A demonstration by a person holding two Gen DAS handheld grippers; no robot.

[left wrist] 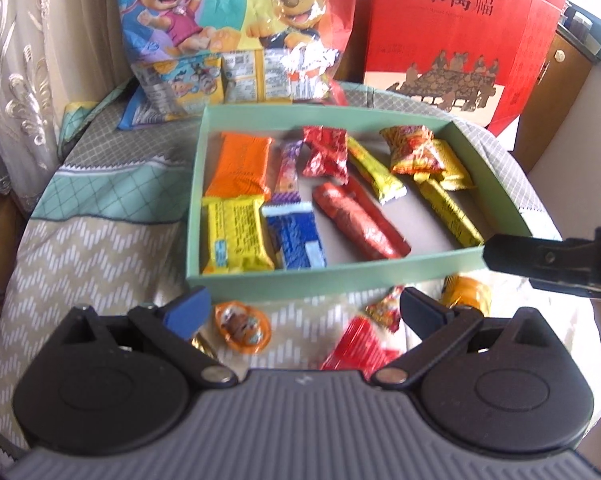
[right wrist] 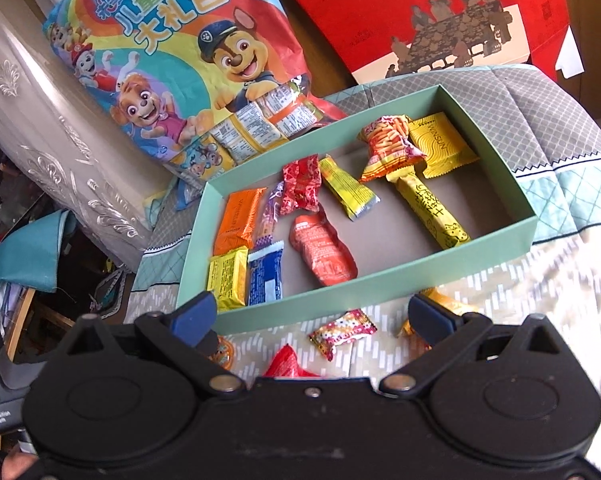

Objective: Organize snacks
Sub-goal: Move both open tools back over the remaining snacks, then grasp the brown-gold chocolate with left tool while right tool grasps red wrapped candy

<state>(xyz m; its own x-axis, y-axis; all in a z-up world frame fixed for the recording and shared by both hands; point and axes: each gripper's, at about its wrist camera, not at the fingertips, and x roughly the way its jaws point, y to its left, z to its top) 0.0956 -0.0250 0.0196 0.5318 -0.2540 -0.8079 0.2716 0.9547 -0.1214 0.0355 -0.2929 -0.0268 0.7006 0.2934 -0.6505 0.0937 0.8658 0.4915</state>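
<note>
A pale green box (left wrist: pixel 332 278) (right wrist: pixel 534 224) on the cloth-covered table holds several wrapped snacks: orange, yellow, blue and red packs. Loose snacks lie in front of it: a round orange candy (left wrist: pixel 242 326), a red pack (left wrist: pixel 356 344) (right wrist: pixel 286 364), a red-and-yellow candy (left wrist: pixel 384 310) (right wrist: pixel 342 332) and an orange pack (left wrist: pixel 466 294). My left gripper (left wrist: pixel 302 312) is open and empty above these loose snacks. My right gripper (right wrist: pixel 314 316) is open and empty just before the box's near wall; one of its fingers (left wrist: pixel 548 260) shows at the right of the left wrist view.
A cartoon-dog snack bag (left wrist: pixel 228 32) (right wrist: pixel 172 72) and a red gift box (left wrist: pixel 456 40) (right wrist: pixel 440 12) stand behind the green box. A curtain (left wrist: pixel 16 80) hangs at the left. The table edge drops off to the left, with clutter below (right wrist: pixel 40 264).
</note>
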